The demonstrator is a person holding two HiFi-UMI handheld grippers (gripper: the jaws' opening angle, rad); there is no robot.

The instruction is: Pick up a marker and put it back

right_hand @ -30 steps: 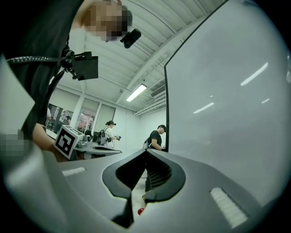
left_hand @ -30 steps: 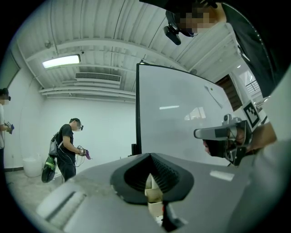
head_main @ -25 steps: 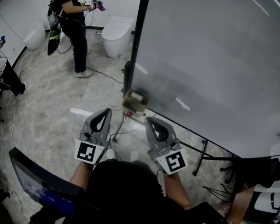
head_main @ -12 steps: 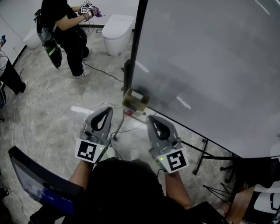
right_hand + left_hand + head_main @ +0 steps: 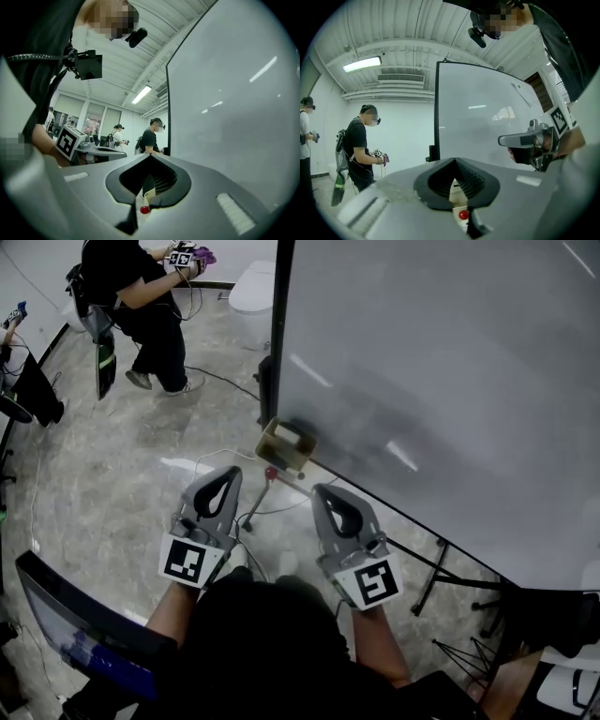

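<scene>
Both grippers are up in front of the whiteboard (image 5: 441, 381), side by side and pointing at its lower left corner. The left gripper (image 5: 228, 474) has its jaws together with nothing between them, and the right gripper (image 5: 322, 491) is closed and empty just the same. Ahead of them a tan holder (image 5: 286, 448) sits at the corner of the board, and just beneath it shows a small red round end that looks like the marker (image 5: 272, 472), apart from both grippers. The board is a big pale grey sheet in a black frame, its black legs (image 5: 441, 568) spreading over the floor (image 5: 112, 474), which is grey and marbled with thin cables trailing across it. A white toilet (image 5: 251, 298) stands on that floor beyond the board's edge. Near it a person in black (image 5: 141, 296) works with another pair of grippers. A dark screen (image 5: 75, 638) leans in at the lower left.
</scene>
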